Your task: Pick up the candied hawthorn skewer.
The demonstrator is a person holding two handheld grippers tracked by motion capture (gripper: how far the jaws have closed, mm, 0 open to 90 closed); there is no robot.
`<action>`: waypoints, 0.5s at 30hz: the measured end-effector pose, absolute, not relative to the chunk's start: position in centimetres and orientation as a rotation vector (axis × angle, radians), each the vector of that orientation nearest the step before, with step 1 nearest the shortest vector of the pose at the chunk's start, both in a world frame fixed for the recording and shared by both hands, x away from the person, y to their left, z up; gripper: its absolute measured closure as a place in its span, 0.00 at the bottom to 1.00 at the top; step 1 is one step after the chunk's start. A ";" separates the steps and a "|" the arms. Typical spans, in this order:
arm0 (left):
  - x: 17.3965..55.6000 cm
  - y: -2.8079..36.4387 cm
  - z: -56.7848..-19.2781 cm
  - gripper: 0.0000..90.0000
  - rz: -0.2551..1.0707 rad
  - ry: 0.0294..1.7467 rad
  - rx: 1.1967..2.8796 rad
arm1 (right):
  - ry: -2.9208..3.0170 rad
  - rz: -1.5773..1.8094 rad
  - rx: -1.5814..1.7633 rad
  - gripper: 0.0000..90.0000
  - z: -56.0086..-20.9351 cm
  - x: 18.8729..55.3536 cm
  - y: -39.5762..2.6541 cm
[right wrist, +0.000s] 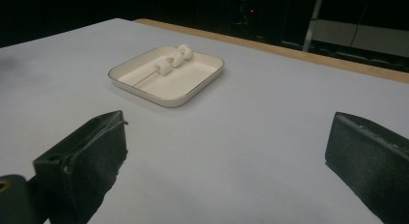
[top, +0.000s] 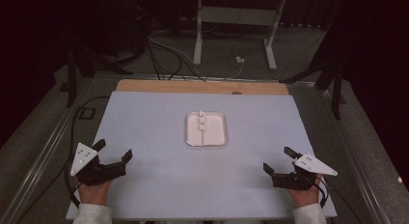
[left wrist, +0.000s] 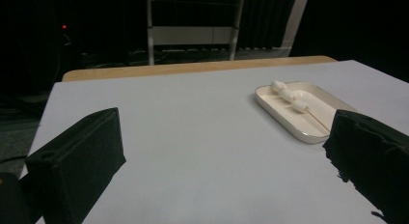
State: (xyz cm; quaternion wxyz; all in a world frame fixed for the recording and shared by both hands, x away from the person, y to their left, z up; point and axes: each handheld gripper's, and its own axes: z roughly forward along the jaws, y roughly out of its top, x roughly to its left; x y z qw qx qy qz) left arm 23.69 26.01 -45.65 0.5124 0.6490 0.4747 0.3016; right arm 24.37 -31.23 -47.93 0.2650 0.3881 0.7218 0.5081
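sitting idle at the near left corner of the table [top: 144, 185], the left claw [top: 115, 150] is gaping wide, holding nothing, touching nothing between its jaws, just pale tabletop showing in the gap in the left gripper view. hard to tell whether resting on the surface or hovering a hair above it.

moving toward the middle: a shallow white tray [top: 220, 137] sitting alone mid-table, well apart from both claws. lying in it, a thin stick [right wrist: 140, 80] with three marshmallows [right wrist: 174, 59] threaded near its far end, running front to back along the tray's left half.

biggest worry here, just guessing: squeezing those marshmallows too hard and squashing or tearing them off the stick, soft stuff giving way under hard black jaws. also going for the bare stick end, lying flat on the tray floor with the rim in the way, so probably scraping the tray and shoving it across the smooth table, nothing pinning it down. pulling with one claw only, likely dragging the whole skewer along.

over at the near right corner, the right claw [top: 279, 159] is spread wide too, gripping nothing, bare table between its jaws in the right gripper view.
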 end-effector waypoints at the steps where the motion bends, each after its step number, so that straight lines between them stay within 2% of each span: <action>1: 23.7 26.1 -45.7 0.01 0.724 1.143 1.555 | 1.946 1.375 1.053 0.01 -47.9 24.4 -31.3; 9: 23.7 26.3 -45.8 0.01 0.725 1.126 1.516 | 1.954 1.342 1.088 0.01 -48.1 25.1 -31.3; 15: 24.2 25.6 -45.2 0.01 0.689 1.175 1.560 | 1.949 1.351 1.092 0.01 -47.8 25.4 -31.4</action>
